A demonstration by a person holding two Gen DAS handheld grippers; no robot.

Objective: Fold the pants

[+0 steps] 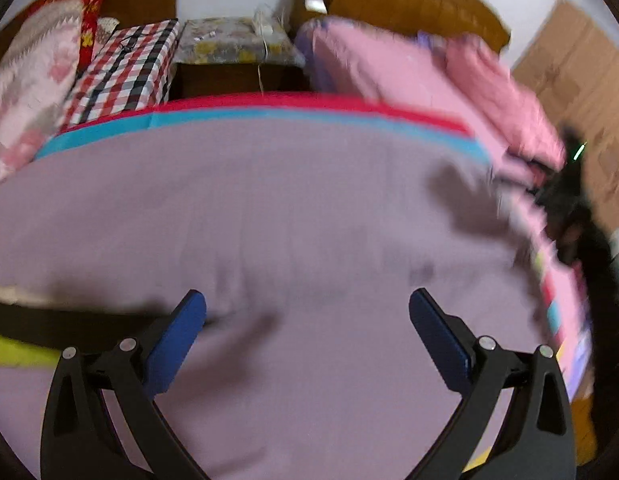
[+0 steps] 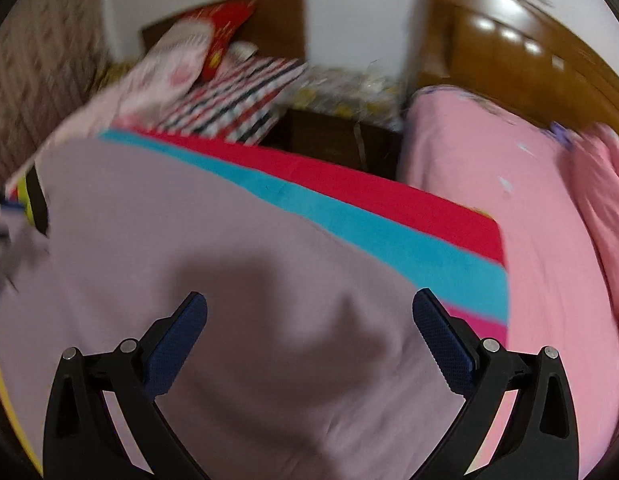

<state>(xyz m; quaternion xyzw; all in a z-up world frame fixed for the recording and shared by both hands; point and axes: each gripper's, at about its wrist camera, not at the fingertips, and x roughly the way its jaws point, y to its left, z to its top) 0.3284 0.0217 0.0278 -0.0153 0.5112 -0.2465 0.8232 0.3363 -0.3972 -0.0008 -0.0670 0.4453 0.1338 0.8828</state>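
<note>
A mauve cloth, the pants, lies spread flat over the bed and fills the middle of the left wrist view. It also fills the lower middle of the right wrist view. My left gripper is open and empty, just above the cloth. My right gripper is open and empty, above the cloth near its right side, and casts a shadow on it. Both views are blurred by motion. A dark band with yellow-green trim shows at the cloth's left edge.
A sheet with blue and red stripes lies under the cloth. Pink bedding lies to the right, a checked pillow and a nightstand at the back. A wooden headboard stands behind. Something dark is at the right edge.
</note>
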